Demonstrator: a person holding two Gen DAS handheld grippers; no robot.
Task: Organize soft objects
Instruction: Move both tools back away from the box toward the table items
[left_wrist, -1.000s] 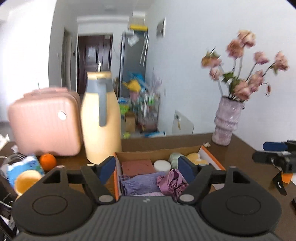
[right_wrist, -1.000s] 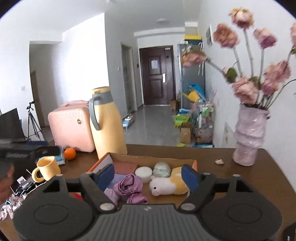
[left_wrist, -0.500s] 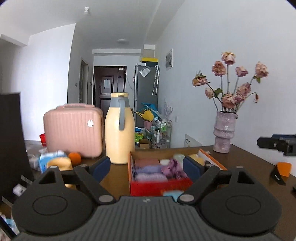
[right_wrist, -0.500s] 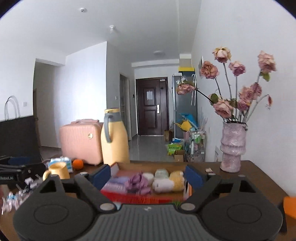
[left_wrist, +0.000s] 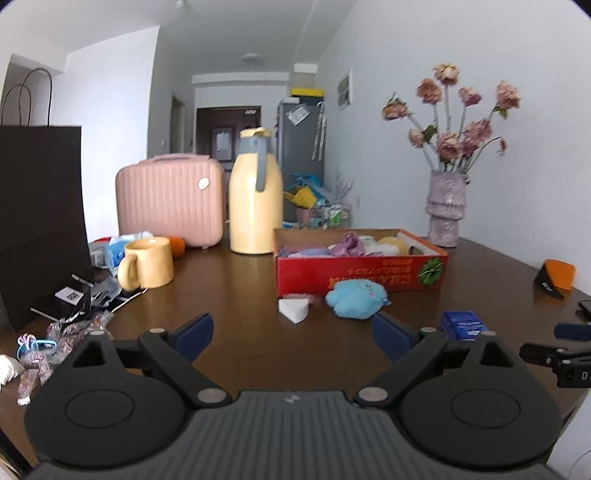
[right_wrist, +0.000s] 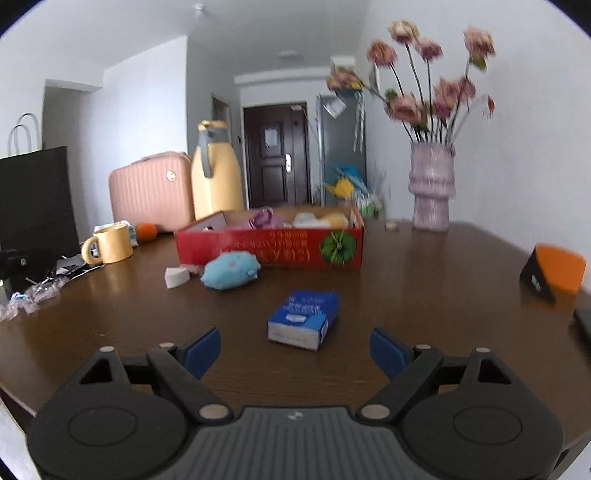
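The blue plush toy (left_wrist: 356, 301) lies on the surface just in front of the red box (left_wrist: 360, 271), long axis along the box's front wall. Both the left hand-held gripper (left_wrist: 291, 334) and the right hand-held gripper (right_wrist: 295, 349) are open and empty; the left looks nearer, the toy slightly to its right. Contents of the box are hard to make out over its wall.

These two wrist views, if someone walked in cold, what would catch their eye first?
Probably the red box in the middle of the dark wooden table, packed with soft things, with a blue plush toy lying just outside its front wall. Next, the tall vase of dried pink flowers at the far right by the wall, and the blue tissue pack lying before the open right gripper.
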